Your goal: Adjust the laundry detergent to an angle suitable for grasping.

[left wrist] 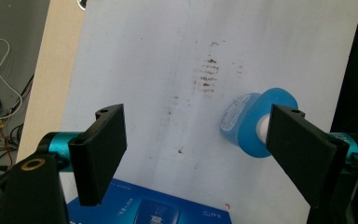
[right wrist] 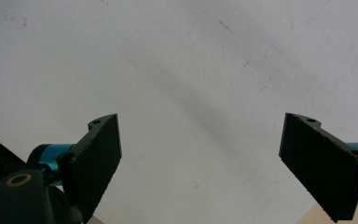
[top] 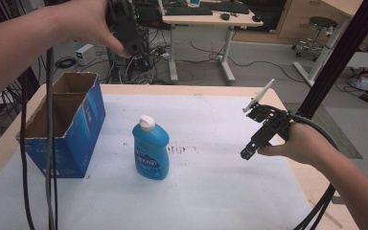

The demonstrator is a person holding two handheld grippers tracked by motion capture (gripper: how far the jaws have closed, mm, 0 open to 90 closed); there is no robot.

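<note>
The blue bottle (top: 150, 151) stands upright at the surface's (top: 220, 191) centre, probably nearer my right hand-held gripper (top: 247, 154), low at frame right, than my raised left hand-held gripper (top: 130, 45); both are released.

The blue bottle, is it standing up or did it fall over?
Standing up. The blue bottle rests on its base on the white table cover, white cap on top.

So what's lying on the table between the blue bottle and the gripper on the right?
Between the blue bottle and the right gripper, the high view shows white table cover with small brown smudges.
</note>
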